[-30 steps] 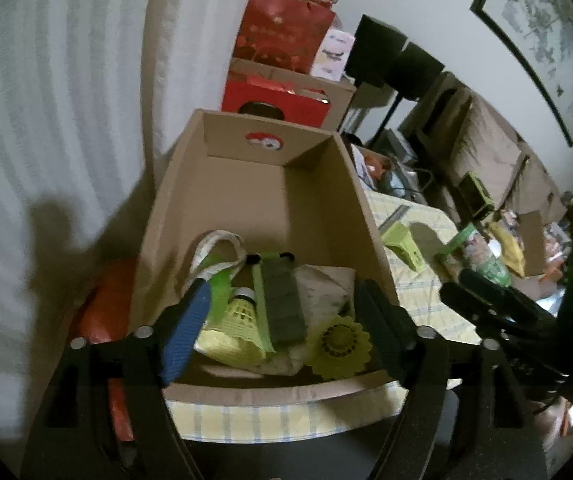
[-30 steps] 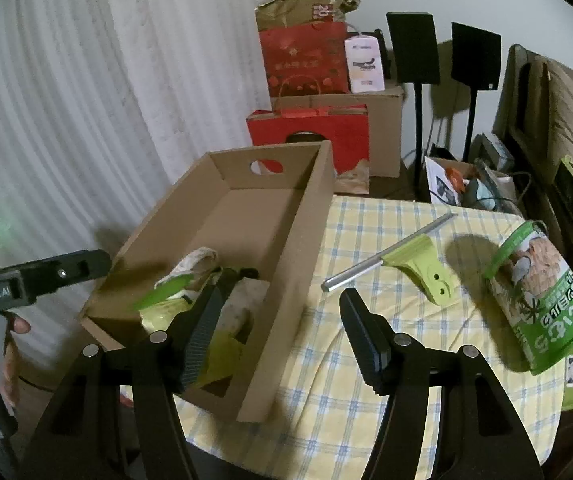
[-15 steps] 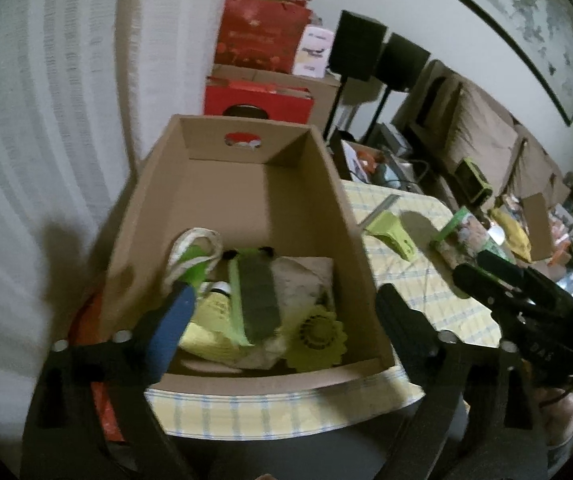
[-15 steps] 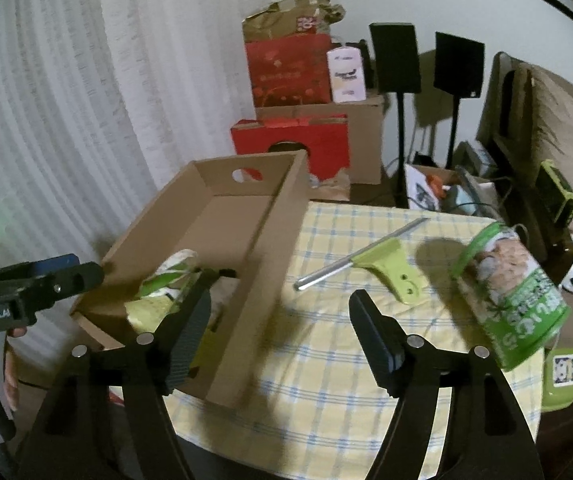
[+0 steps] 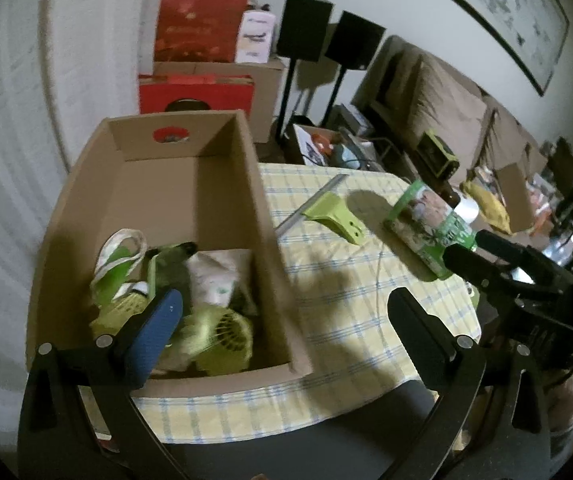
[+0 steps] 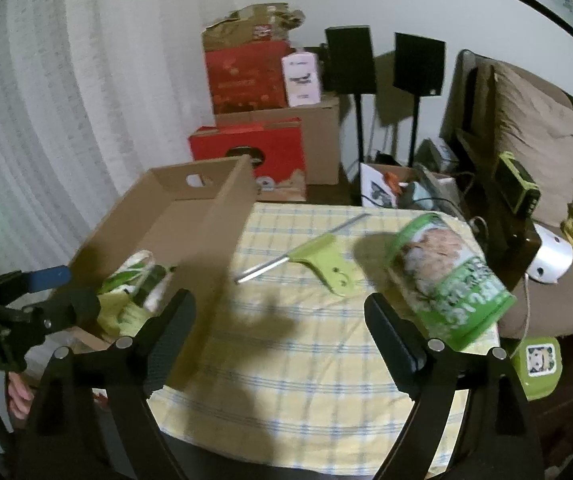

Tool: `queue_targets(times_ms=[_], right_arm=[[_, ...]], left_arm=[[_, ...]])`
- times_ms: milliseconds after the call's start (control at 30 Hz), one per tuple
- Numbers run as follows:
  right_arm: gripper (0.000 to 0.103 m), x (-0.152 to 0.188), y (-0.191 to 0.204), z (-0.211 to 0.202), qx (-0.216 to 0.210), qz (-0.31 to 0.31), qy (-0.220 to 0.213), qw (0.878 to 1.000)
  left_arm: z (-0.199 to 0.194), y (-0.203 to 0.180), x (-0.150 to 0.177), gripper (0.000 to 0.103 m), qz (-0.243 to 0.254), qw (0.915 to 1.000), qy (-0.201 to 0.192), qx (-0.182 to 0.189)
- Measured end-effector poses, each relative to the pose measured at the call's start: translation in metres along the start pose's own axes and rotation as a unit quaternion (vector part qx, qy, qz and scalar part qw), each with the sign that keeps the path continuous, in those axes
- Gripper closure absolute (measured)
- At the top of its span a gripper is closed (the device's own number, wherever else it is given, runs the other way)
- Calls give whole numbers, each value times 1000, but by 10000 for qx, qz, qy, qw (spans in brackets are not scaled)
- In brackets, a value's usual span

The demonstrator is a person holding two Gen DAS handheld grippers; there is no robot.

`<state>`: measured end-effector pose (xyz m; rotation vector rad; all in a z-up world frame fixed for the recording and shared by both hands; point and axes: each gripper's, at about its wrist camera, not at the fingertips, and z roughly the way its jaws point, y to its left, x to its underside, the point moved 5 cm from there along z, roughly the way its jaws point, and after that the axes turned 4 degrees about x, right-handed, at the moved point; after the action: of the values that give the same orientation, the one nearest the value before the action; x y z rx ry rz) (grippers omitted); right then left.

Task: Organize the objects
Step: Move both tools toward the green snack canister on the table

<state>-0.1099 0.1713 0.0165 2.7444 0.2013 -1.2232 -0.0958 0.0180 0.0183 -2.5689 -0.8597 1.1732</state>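
Both grippers, left (image 5: 286,316) and right (image 6: 278,320), fingers released, empty. Risk: tilted can (image 6: 446,272) near surface (image 6: 286,344) edge rolls off if nudged.

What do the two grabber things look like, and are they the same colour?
Both are black frames with silver bolts and two long, wedge-shaped jaws. The left gripper has one blue pad and one black; the right gripper has black ribbed pads. Seen from the right camera, the left one has a white label on its side, too blurred to read.
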Motion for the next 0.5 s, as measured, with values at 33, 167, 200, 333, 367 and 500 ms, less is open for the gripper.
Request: queue_targets(times_ms=[33, 167, 200, 333, 367, 500], right_arm=[[13, 0, -6, -1, 47, 29, 4, 10000], [10, 2, -31, -7, 249, 129, -37, 9996], [10, 3, -37, -9, 310, 155, -41, 9994], [2, 7, -63, -12, 551, 273, -49, 9981], [1, 8, -70, -12, 584, 321, -52, 9978], [1, 15, -98, -11, 694, 585, -31, 9959]], left_arm=[[3, -5, -1, 0, 24, 10000, 15, 0], [16, -23, -4, 0, 162, 9998, 118, -29], [19, -27, -6, 0, 187, 9997, 127, -23], [32, -46, -17, 0, 206, 9997, 67, 113], [35, -51, -20, 0, 185, 9996, 60, 192], [53, -68, -37, 1, 133, 9990, 62, 427]])
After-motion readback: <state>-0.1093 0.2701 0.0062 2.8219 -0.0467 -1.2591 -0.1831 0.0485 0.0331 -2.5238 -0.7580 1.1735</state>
